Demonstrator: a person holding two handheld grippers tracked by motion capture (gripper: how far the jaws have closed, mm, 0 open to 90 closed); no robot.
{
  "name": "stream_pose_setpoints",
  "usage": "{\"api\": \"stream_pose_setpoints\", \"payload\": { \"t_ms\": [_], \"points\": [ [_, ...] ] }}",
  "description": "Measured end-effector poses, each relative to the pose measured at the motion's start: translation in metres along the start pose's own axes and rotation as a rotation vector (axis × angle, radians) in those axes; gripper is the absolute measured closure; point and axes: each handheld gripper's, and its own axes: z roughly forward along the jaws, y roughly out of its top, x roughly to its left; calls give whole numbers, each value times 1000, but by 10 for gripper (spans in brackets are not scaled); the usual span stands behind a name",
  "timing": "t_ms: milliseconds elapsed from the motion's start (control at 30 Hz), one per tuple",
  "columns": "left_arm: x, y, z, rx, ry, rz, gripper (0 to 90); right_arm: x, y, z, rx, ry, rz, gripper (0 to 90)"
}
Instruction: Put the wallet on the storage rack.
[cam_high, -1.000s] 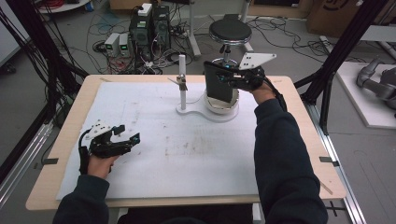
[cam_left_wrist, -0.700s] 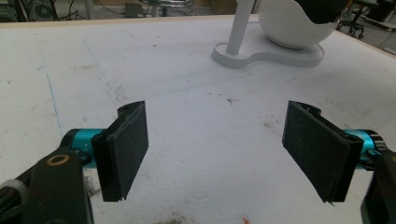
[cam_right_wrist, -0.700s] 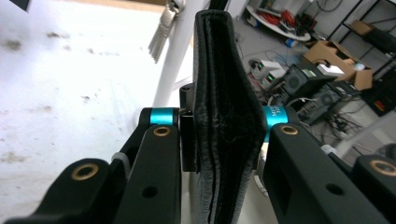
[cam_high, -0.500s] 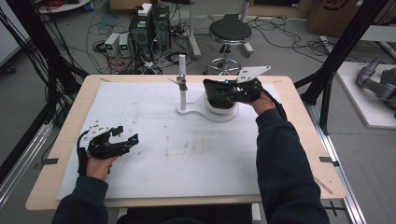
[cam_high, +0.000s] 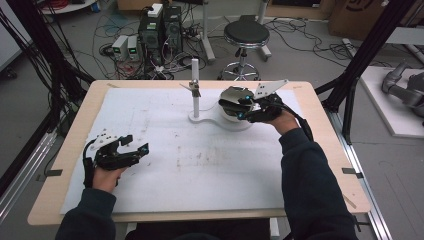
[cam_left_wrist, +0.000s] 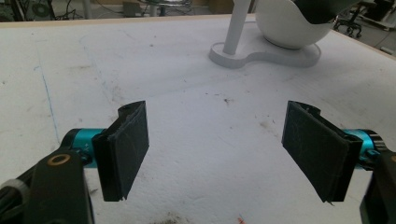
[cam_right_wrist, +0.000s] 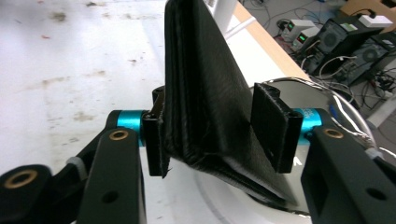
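Pale wood is edging the table (cam_high: 325, 150), and a white, scuffed sheet (cam_high: 200, 165) is covering most of its top, speckled with dark marks near the middle; taking the sheet's centre as the clock's hub in the high view, a white stand (cam_high: 220, 121) with a flat base is sitting toward 12 o'clock, an upright post (cam_high: 195, 85) rising from its left lobe and a white bowl (cam_high: 235, 114) resting on its right lobe, toward 1 o'clock. A person's dark sleeves are coming in from 6 o'clock, the right forearm (cam_high: 305, 170) reaching up toward 1 o'clock and the left forearm (cam_high: 85, 220) lying low at 7 o'clock. At 8 o'clock the left gripper (cam_high: 131, 152) is resting just above the sheet, well apart from the stand; in the left gripper view its jaws are standing wide apart with nothing between them, bare sheet showing in the gap, and the stand is appearing beyond them toward 12 o'clock. At 1 o'clock the right gripper (cam_high: 239, 107) is hovering over the bowl, its grey plate (cam_high: 267, 88) tilting up behind it. In the right gripper view the two jaws are pressing in on a black wallet (cam_right_wrist: 210, 107), a folded, textured piece standing on edge between the pads, its lower end reaching down toward the white rim of the bowl (cam_right_wrist: 252, 200) beneath; whether it is touching the bowl I cannot tell
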Motion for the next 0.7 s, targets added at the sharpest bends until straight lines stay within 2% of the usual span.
{"api": "stream_pose_setpoints", "payload": {
  "t_ms": [200,267,367,533,633,700],
  "points": [
    [-2,2,-1,1,-2,11,231,12,7,-2,30,1,-9,459],
    [-3,2,-2,-3,-4,10,231,18,3,-2,20,-25,-27,478],
    [-3,2,-1,1,-9,13,231,21,-7,-2,34,-20,-5,497],
    [-4,2,1,4,-13,11,232,24,-23,-7,-8,-14,49,516],
    [-5,3,1,9,-13,16,232,25,-27,-7,-8,-9,57,520],
    [-6,3,2,7,-12,14,232,25,-28,-6,-1,-12,37,520]
  ]
}}
